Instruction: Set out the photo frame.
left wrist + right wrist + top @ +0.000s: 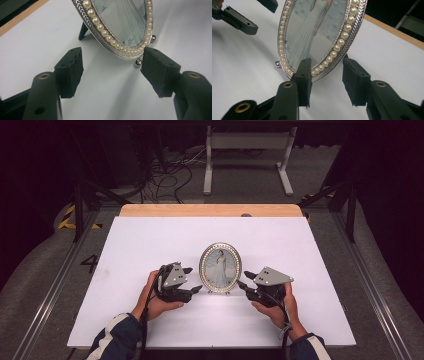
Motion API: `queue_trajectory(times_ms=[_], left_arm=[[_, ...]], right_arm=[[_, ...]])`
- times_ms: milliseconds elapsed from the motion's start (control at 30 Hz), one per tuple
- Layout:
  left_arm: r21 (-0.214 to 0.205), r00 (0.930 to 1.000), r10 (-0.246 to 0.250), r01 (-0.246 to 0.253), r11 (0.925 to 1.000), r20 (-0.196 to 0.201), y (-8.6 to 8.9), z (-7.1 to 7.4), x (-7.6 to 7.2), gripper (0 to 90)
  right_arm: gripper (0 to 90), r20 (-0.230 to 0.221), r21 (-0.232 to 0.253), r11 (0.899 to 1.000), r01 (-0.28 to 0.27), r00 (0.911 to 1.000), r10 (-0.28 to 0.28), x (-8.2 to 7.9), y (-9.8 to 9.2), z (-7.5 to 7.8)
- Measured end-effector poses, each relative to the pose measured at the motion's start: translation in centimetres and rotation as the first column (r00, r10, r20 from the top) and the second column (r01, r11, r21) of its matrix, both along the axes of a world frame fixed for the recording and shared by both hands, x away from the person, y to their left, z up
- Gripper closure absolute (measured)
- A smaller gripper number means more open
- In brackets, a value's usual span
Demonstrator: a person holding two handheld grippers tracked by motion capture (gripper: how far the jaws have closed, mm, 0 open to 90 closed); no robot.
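Note:
An oval silver picture frame (220, 268) rimmed with pearls stands upright on the white board (150, 245), holding a photo of someone in a long pale dress. My left gripper (194, 279) is just left of it. In the left gripper view its jaws (111, 67) stand wide apart, with the frame's lower edge (120, 25) just beyond the right pad and not pressed. My right gripper (244, 279) is on the frame's right side. Its jaws (325, 80) straddle the lower rim (329, 60), with a gap at the right pad, so nothing is clamped. The left gripper (259, 13) also shows at upper left there.
The white board lies on a wooden table whose far edge (210, 210) shows. The frame rests on small ball feet (138, 63) and a dark back leg (83, 31). A white metal stand (247, 155) and cables (165, 175) are on the floor behind.

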State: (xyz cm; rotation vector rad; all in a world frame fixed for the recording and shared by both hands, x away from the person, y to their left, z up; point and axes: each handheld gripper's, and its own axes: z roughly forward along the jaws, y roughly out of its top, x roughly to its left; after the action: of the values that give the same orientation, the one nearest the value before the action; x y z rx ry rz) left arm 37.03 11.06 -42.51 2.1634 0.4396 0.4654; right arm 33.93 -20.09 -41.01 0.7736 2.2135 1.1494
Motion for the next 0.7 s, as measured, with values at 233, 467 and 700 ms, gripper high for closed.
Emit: queue_trajectory(times_ms=[233, 467, 700], left_arm=[[0.019, 0.9998, -0.001, 0.001, 0.9998, 0.017, 0.7, 0.0, -0.8, 30.2], [0.047, 0.9997, 0.003, -0.004, 0.9989, 0.026, 1.6, -0.2, -1.3, 26.7], [0.045, 0.999, 0.035, -0.036, 0.9983, 0.028, 3.2, -0.4, -1.6, 22.9]], right_arm=[[47.8, 0.003, -0.041, 0.999, 0.003, 1.0, -0.003, -0.4, -0.4, -0.3], [39.1, -0.001, -0.059, 0.998, 0.022, 0.9998, -0.022, -0.5, -0.9, -0.4], [32.0, 0.004, -0.078, 0.996, 0.047, 0.9989, -0.047, -0.7, -1.2, -0.8]])
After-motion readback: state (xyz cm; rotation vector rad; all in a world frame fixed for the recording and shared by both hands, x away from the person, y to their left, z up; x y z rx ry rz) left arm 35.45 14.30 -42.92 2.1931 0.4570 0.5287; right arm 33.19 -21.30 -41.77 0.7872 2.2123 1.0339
